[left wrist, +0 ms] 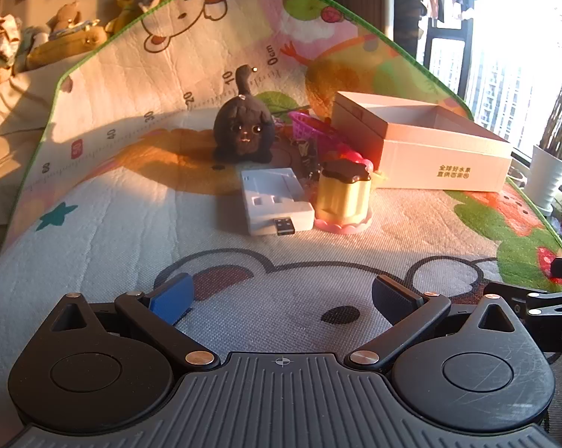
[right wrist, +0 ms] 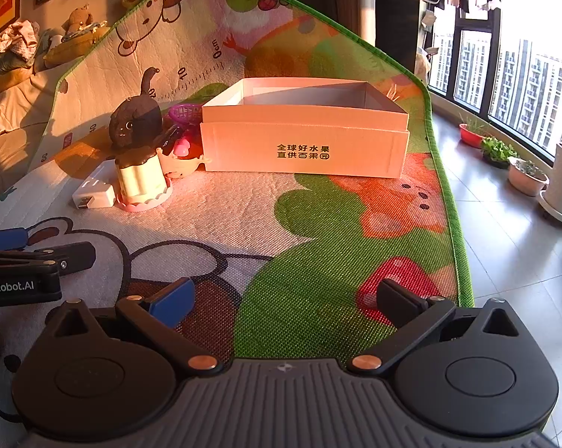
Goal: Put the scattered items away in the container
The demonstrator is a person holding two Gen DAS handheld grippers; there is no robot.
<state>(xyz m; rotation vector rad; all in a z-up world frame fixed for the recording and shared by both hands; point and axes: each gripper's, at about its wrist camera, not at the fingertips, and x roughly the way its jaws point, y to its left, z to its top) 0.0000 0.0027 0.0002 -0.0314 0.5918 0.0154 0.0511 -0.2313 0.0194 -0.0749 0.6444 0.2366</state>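
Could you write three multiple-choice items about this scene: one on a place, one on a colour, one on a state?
1. Where does the black cat toy stand in relation to the white box?
A. inside it
B. to its left, on the mat
C. on its rim

2. What colour is the small basket beside the box?
A. purple
B. yellow
C. blue

3. How is the left gripper?
A. shut on the charger
B. shut on nothing
C. open and empty

Answers:
1 B: the black cat toy sits on the mat, left of the white box.
2 A: the small basket is purple mesh.
3 C: the left gripper has its fingers wide apart over the mat, with nothing between them; the white charger lies further ahead.
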